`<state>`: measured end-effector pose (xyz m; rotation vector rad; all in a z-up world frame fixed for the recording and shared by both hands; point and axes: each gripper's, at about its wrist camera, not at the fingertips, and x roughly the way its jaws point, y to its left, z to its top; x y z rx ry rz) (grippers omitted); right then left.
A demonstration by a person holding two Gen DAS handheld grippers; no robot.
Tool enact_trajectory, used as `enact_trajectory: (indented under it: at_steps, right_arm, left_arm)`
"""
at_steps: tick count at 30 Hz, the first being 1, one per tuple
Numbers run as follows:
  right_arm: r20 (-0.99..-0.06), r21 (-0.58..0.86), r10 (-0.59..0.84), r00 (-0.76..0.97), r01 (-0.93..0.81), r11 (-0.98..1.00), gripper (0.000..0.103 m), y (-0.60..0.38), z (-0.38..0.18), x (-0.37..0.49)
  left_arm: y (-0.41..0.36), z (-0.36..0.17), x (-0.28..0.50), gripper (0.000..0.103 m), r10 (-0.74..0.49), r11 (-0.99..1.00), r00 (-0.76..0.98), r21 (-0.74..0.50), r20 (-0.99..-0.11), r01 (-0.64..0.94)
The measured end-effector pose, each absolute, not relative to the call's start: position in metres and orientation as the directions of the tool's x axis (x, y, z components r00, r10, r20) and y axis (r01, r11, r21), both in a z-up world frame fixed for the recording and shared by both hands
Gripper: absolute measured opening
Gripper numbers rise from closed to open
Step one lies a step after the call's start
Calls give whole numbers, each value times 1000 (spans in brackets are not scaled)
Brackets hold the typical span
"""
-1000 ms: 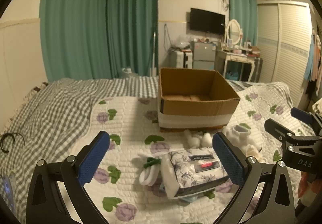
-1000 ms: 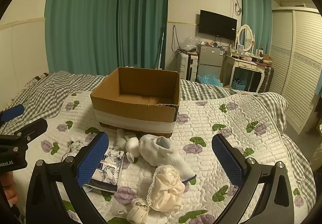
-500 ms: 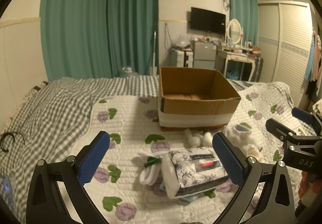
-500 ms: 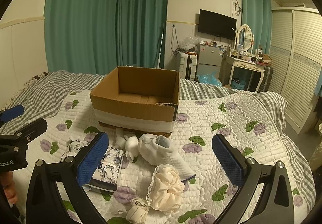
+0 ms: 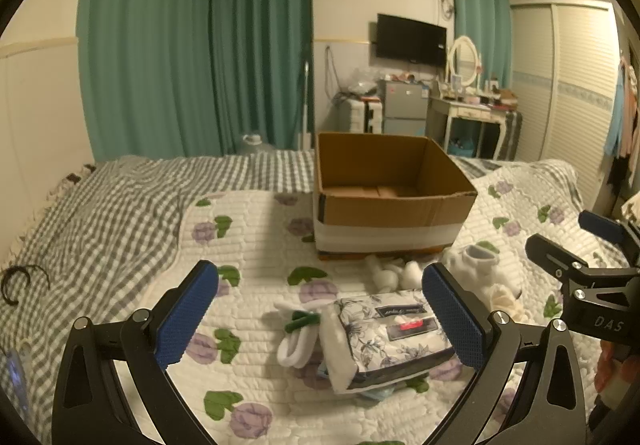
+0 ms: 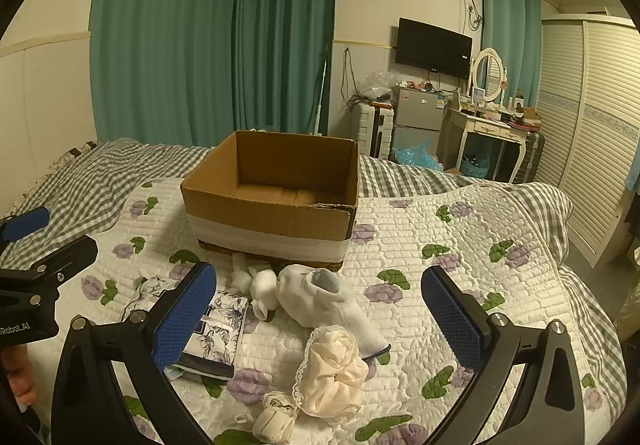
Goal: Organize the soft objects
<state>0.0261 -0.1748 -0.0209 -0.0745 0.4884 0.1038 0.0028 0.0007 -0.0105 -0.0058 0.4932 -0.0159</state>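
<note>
An open cardboard box (image 5: pixel 384 197) (image 6: pixel 272 201) stands on the quilted bed. In front of it lie a floral tissue pack (image 5: pixel 388 333) (image 6: pixel 218 319), a white sock (image 6: pixel 320 297) (image 5: pixel 476 265), a cream scrunchie (image 6: pixel 332 369), a small white plush (image 6: pixel 258 285) (image 5: pixel 390 273), white bands with a green tie (image 5: pixel 298 337) and a small cream roll (image 6: pixel 274 417). My left gripper (image 5: pixel 320 321) is open above the tissue pack. My right gripper (image 6: pixel 318 321) is open above the sock and scrunchie. Both are empty.
The floral quilt (image 6: pixel 460 245) covers the bed over a grey checked blanket (image 5: pixel 112 213). A black hair hoop (image 5: pixel 18 281) lies at the far left. Green curtains, a dresser, a fridge and a wardrobe stand beyond the bed.
</note>
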Motion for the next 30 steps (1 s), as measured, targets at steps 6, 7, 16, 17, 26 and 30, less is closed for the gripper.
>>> enact_trajectory:
  at_steps: [6, 7, 16, 17, 26, 30]
  right_arm:
    - [-481, -41, 98, 871, -134, 990, 103, -172, -19, 26]
    - [-481, -42, 99, 871, -136, 990, 103, -171, -18, 25]
    - [-486, -46, 138, 863, -183, 982, 103, -157, -4, 11]
    - [-495, -44, 147, 856, -194, 980, 103, -154, -7, 12]
    - [-645, 22, 266, 716, -331, 943, 103, -106, -67, 38]
    - [-709, 55, 269, 652, -329, 943, 103, -97, -97, 59]
  left_arm:
    - [2, -9, 2, 103, -15, 1000, 880, -16, -475, 9]
    - [2, -8, 1, 103, -21, 1000, 880, -22, -474, 12]
    - [16, 12, -13, 103, -26, 1000, 888, -11, -459, 23]
    - [18, 10, -13, 103, -16, 1000, 882, 5, -471, 21]
    - [35, -41, 4, 102, 58, 997, 805, 71, -591, -20]
    - [42, -52, 9, 102, 48, 998, 789, 52, -612, -20]
